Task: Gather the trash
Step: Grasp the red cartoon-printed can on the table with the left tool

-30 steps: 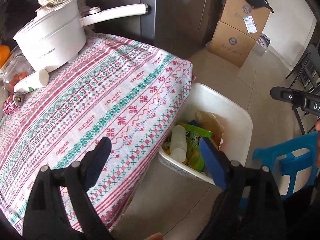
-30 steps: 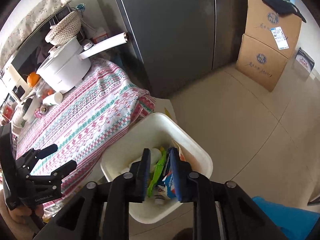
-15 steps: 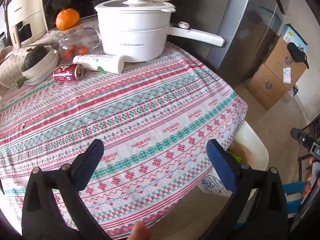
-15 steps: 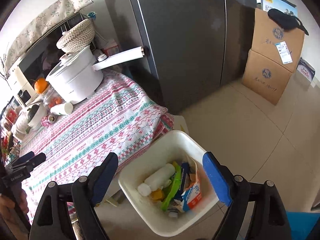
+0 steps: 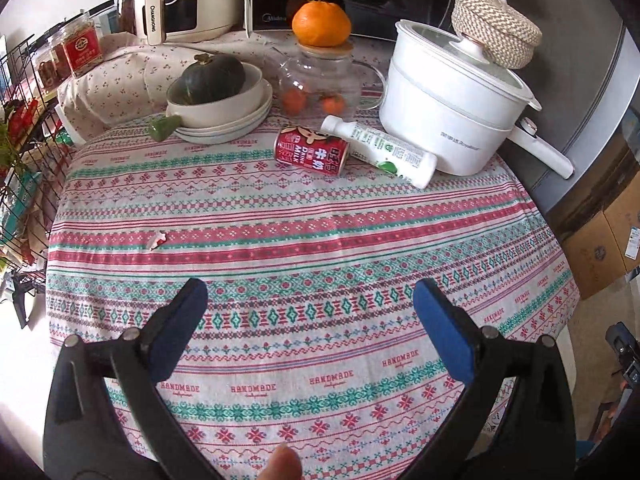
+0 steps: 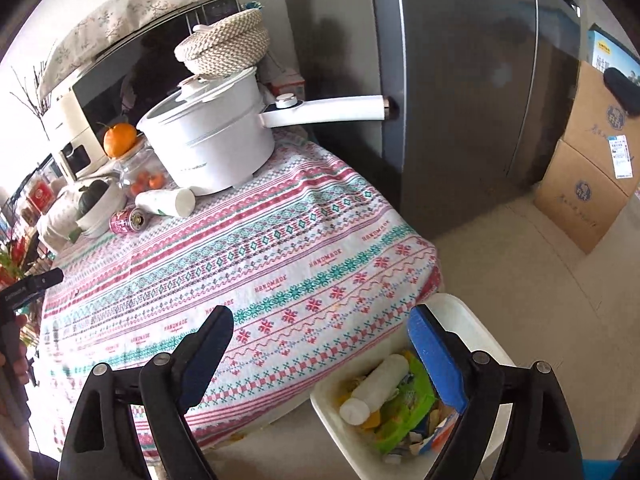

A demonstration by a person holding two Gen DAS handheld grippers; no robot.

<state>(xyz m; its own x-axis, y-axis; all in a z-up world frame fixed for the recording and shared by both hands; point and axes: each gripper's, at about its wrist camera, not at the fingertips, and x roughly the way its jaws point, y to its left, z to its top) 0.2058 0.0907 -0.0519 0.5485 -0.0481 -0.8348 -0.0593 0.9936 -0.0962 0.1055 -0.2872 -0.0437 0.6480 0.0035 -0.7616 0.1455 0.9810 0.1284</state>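
A red milk can (image 5: pixel 311 151) and a white bottle (image 5: pixel 380 151) lie on their sides at the far part of the patterned tablecloth (image 5: pixel 304 248), beside the white pot. A small torn scrap (image 5: pixel 157 239) lies mid-left on the cloth. My left gripper (image 5: pixel 310 294) is open and empty above the near part of the table. My right gripper (image 6: pixel 320 320) is open and empty, between the table edge and the white bin (image 6: pixel 468 320), which holds a white bottle (image 6: pixel 376 388) and wrappers. The can (image 6: pixel 128 220) and bottle (image 6: pixel 166 202) also show in the right wrist view.
A white pot (image 5: pixel 448 100) with a long handle, a glass jar topped by an orange (image 5: pixel 321 24), a bowl with a squash (image 5: pixel 216 92), appliances and a wire rack (image 5: pixel 24 152) crowd the far side. A fridge (image 6: pixel 460 80) and cardboard boxes (image 6: pixel 588 184) stand past the table.
My left gripper has swung from the bin side to face the table's far end. My right gripper opened, released trash into the bin, and drew back.
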